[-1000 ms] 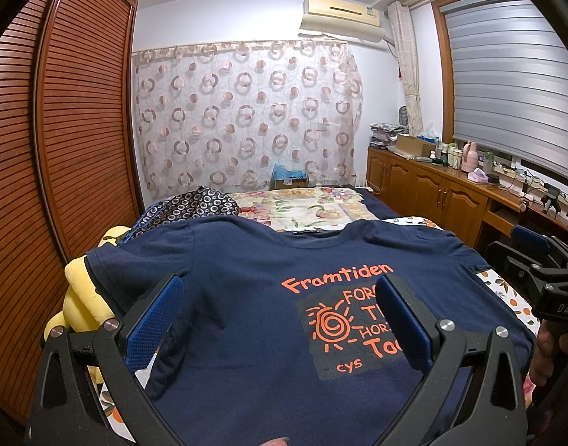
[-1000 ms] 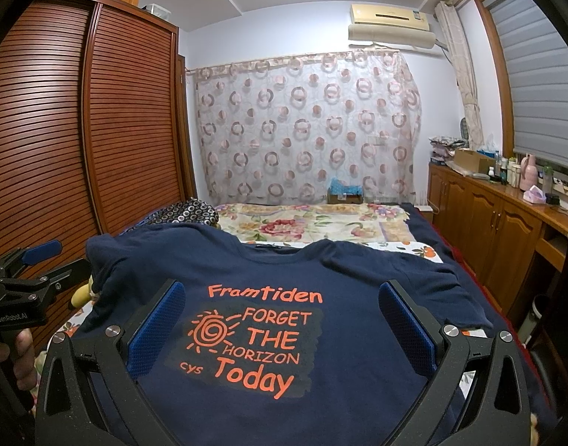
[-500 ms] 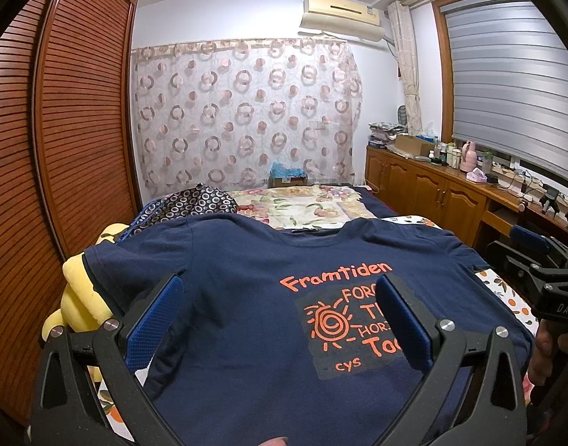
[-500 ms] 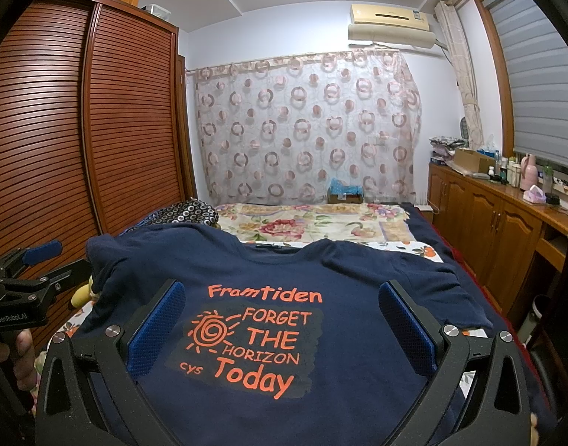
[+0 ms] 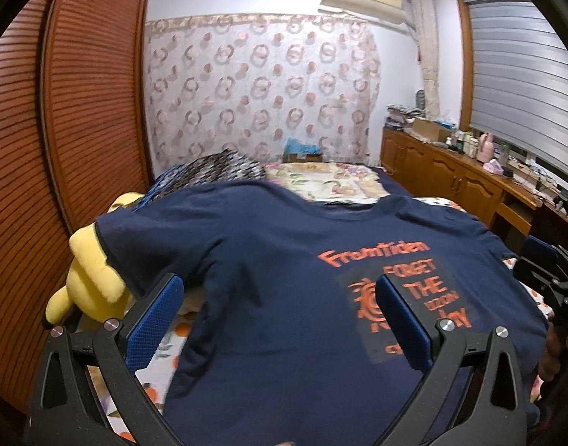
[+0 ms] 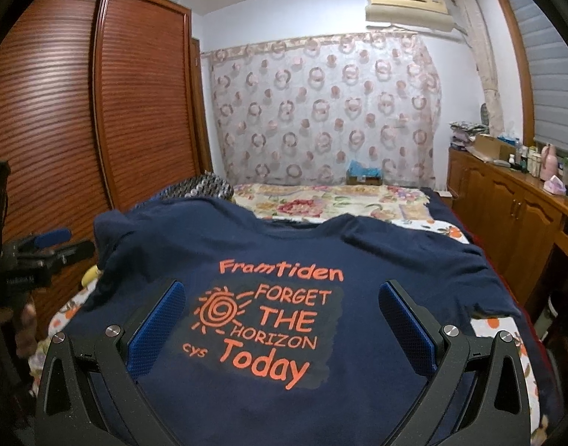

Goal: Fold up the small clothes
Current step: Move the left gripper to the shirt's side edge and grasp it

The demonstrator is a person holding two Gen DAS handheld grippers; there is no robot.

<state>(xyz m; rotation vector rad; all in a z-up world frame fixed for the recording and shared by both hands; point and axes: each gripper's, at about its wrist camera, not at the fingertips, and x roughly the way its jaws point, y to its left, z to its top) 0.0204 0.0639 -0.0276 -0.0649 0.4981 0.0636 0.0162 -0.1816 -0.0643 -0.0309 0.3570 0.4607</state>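
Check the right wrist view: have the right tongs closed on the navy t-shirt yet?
No, the right tongs stand wide open above the navy t-shirt, both blue pads clear of the fabric.

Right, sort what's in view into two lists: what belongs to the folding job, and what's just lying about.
For the job:
- T-shirt, navy, spread flat on the bed, print up
- left gripper, jaws open
- right gripper, jaws open

Lying about:
- yellow plush toy by the left sleeve
- patterned cloth beyond the shirt
- floral quilt
- bottles on the cabinet
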